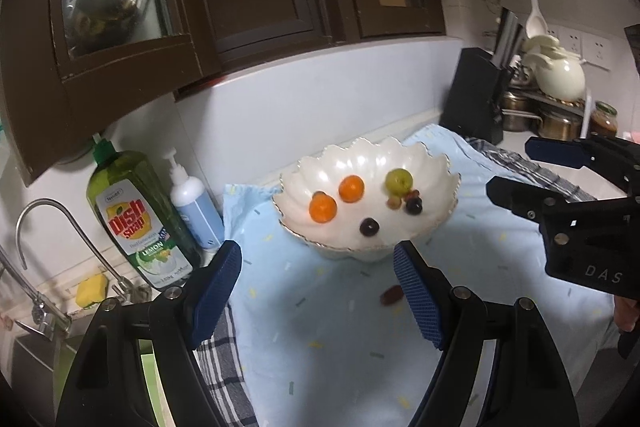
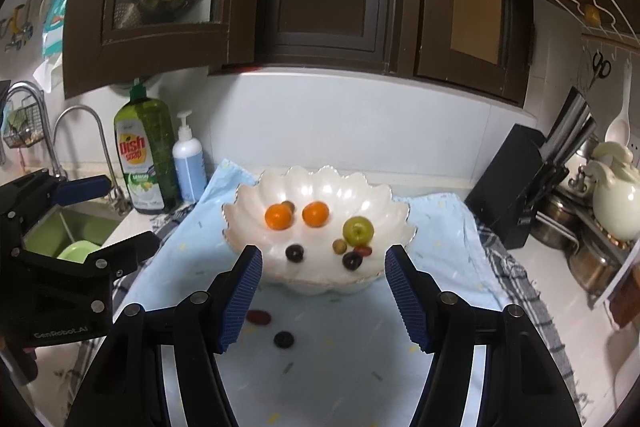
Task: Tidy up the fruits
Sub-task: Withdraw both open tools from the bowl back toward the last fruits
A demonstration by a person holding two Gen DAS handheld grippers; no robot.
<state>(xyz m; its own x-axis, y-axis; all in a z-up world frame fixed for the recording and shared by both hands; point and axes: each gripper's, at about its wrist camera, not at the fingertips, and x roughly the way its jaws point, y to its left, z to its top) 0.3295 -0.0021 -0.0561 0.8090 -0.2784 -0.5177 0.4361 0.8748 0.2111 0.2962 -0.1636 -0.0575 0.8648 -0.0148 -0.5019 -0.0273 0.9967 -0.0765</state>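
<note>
A white scalloped bowl (image 1: 408, 155) (image 2: 320, 183) stands on a light blue cloth (image 1: 340, 327) (image 2: 340, 359). In it lie two small oranges (image 2: 278, 217) (image 2: 315, 214), a green fruit (image 2: 358, 230) and several small dark and brown fruits. A red-brown fruit (image 2: 258, 317) (image 1: 390, 295) and a dark grape (image 2: 283, 339) lie on the cloth in front of the bowl. My left gripper (image 1: 318, 291) is open and empty, above the cloth before the bowl. My right gripper (image 2: 322, 295) is open and empty, also before the bowl; it shows at the right of the left wrist view (image 1: 516, 167).
A dish soap bottle (image 2: 146, 155) and a pump bottle (image 2: 189, 163) stand left of the bowl by the sink (image 2: 72, 231) and tap. A black knife block (image 2: 516, 183), a white pot (image 2: 616, 199) and metal pots are at the right. Brown cabinets hang above.
</note>
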